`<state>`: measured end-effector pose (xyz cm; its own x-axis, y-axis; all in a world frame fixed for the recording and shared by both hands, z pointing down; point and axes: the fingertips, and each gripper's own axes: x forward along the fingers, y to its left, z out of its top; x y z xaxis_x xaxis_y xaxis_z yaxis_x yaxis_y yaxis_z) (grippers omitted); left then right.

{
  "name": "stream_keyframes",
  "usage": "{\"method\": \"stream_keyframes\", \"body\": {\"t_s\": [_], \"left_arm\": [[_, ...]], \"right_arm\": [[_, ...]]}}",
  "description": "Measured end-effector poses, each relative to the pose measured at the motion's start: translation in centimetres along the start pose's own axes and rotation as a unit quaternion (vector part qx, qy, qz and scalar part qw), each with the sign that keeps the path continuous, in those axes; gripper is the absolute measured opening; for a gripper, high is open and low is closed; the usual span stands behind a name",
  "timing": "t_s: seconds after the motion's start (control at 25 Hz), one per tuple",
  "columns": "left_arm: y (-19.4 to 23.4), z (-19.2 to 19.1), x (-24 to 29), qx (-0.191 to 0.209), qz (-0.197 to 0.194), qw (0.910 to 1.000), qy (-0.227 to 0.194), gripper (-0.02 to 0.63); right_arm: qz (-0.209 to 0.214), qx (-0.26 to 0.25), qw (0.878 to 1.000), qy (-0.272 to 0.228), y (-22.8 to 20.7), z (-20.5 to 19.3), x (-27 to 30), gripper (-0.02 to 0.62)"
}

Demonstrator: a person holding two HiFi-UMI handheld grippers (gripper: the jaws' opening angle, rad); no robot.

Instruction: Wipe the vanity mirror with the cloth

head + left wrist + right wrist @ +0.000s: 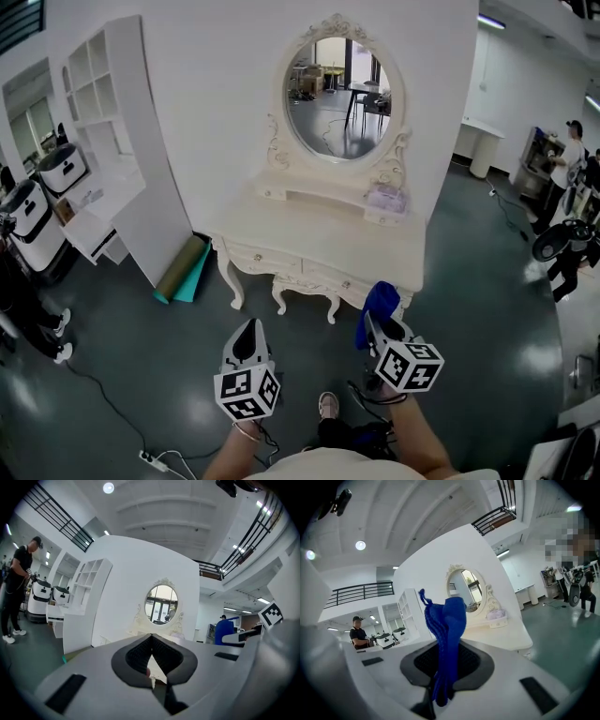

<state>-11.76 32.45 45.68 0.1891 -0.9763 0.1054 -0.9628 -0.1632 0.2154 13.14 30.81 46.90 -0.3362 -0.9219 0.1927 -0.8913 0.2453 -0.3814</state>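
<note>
My right tongs [378,328] pinch the blue cloth [379,302], short of the oval mirror [337,98]; my left tongs [248,330] are pressed together, empty. A white vanity table [319,246] stands between, on grey floor [487,281]; shelving [103,94] left.

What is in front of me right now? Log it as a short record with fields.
mirror: oval, upright on the white vanity table, nothing touching it
cloth: blue, clamped in the right gripper, held short of the mirror
left gripper: shut, nothing between its jaws
right gripper: shut on the cloth
task state: wiping not yet begun
</note>
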Motion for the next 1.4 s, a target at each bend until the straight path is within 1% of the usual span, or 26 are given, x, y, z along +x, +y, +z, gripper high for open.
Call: {"method": "stream_keyframes", "body": {"t_s": [0.28,0.4,0.52,0.68,0.88,1.0,1.12,1.32,1.4], "left_arm": [[1.6,-0.7,3.7,-0.021,0.005,0.9997,0.007,0.005],[2.4,-0.8,6.2,-0.025,0.01,0.9996,0.01,0.005],[2.7,-0.6,9.5,-0.029,0.013,0.9994,0.012,0.005],[1.8,0.4,14.6,-0.031,0.009,0.9995,0.007,0.005],[1.1,1.9,20.9,-0.03,0.005,0.9995,-0.003,0.005],[0.7,2.5,24.1,-0.031,0.007,0.9995,-0.008,0.005],[0.2,2.3,26.5,-0.026,0.008,0.9996,-0.004,0.005],[0.2,0.6,29.8,-0.025,0.009,0.9993,0.026,0.005],[0.2,0.3,31.0,-0.024,0.007,0.9992,0.031,0.005]], "right_arm": [[0.002,0.006,1.0,0.014,-0.9,0.3,4.5,0.066],[0.008,0.014,1.0,0.015,-1.5,0.9,7.2,0.066],[0.013,0.003,1.0,0.019,-2.4,1.8,10.1,0.066],[0.014,0.005,1.0,0.024,-4.8,3.9,14.2,0.066],[0.023,0.002,1.0,0.01,-7.2,7.4,19.1,0.066],[0.024,-0.002,1.0,0.012,-8.8,8.6,21.5,0.066],[0.021,0.003,1.0,0.023,-10.6,8.7,23.3,0.066],[0.016,0.022,0.999,0.039,-12.8,8.0,26.1,0.066],[0.014,0.025,0.999,0.043,-13.4,7.9,27.0,0.066]]}}
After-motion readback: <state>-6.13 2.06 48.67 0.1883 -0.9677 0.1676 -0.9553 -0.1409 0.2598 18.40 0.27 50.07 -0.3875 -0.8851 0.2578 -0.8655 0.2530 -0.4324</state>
